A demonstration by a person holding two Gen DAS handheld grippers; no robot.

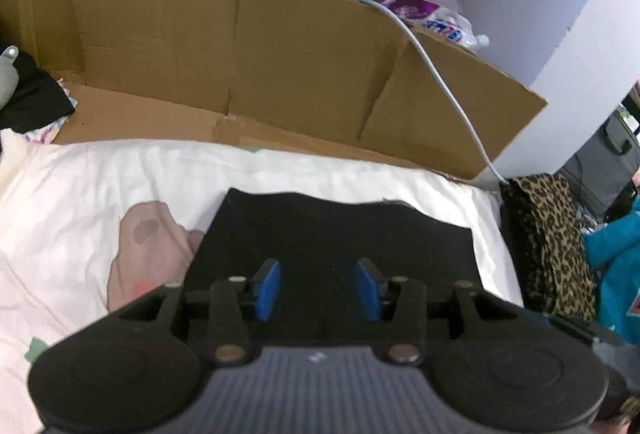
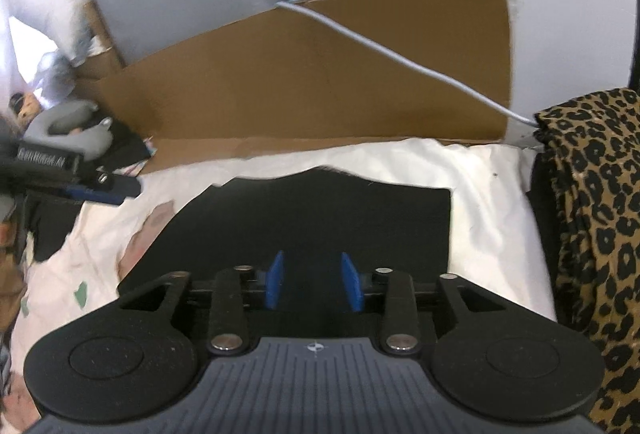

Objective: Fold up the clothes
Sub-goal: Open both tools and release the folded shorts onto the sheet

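A black garment (image 1: pixel 332 226) (image 2: pixel 312 210) lies folded flat in a rough rectangle on the white printed bedsheet (image 1: pixel 80 194) (image 2: pixel 480 194). My left gripper (image 1: pixel 319 263) hovers over the garment's near part, its blue pads apart with nothing between them. In the same way my right gripper (image 2: pixel 312 259) stands open above the cloth, holding nothing. The left gripper (image 2: pixel 124 192) also shows at the left edge of the right wrist view, above the sheet and left of the garment.
Flattened cardboard (image 1: pixel 240 54) (image 2: pixel 320 82) stands behind the bed with a grey cable (image 1: pixel 440 74) across it. Leopard-print fabric (image 1: pixel 552 234) (image 2: pixel 592 194) hangs at the right edge, a teal garment (image 1: pixel 616 266) beyond it. Dark clothes (image 1: pixel 28 94) and a grey neck pillow (image 2: pixel 68 126) lie left.
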